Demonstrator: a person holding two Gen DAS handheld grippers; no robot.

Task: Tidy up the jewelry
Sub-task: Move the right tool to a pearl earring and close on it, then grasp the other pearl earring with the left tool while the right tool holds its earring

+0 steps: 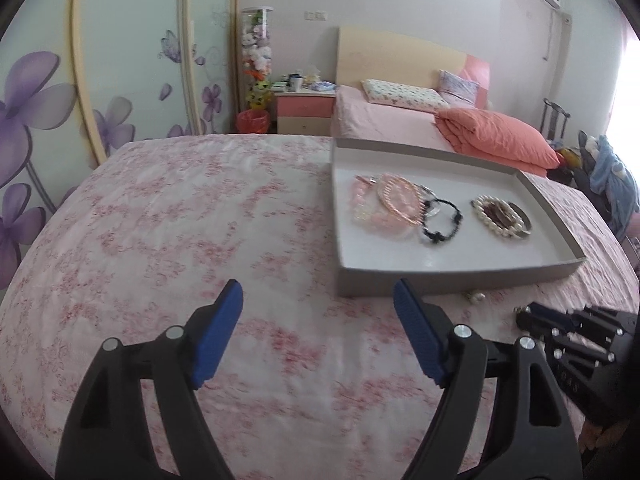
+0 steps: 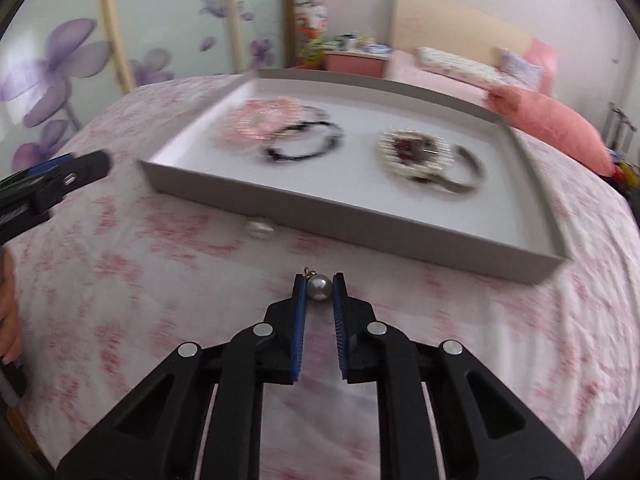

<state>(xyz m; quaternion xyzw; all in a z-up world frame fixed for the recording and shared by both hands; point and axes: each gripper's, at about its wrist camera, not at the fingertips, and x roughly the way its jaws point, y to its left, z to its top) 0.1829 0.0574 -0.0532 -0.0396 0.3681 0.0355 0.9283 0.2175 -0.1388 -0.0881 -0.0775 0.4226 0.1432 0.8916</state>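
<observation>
My right gripper (image 2: 319, 286) is shut on a grey pearl pendant (image 2: 319, 287) with a small gold loop, just above the floral bedspread in front of the tray. The shallow grey tray (image 2: 352, 222) holds a pink comb (image 2: 260, 120), a black beaded bracelet (image 2: 304, 140) and a pearl bracelet (image 2: 412, 152) around a dark piece. A small white pearl piece (image 2: 260, 229) lies on the cloth by the tray's front wall. My left gripper (image 1: 318, 296) stands open over the bedspread left of the tray (image 1: 456, 272), with nothing between its blue pads. The right gripper (image 1: 568, 328) shows at the lower right there.
The floral bedspread (image 1: 180, 220) stretches wide to the left of the tray. Behind it are a pink bed (image 1: 384, 120) with an orange duvet (image 1: 496, 136), a nightstand (image 1: 306, 112) and a wardrobe with purple flowers (image 1: 36, 92). A hand (image 2: 10, 312) shows at the left edge.
</observation>
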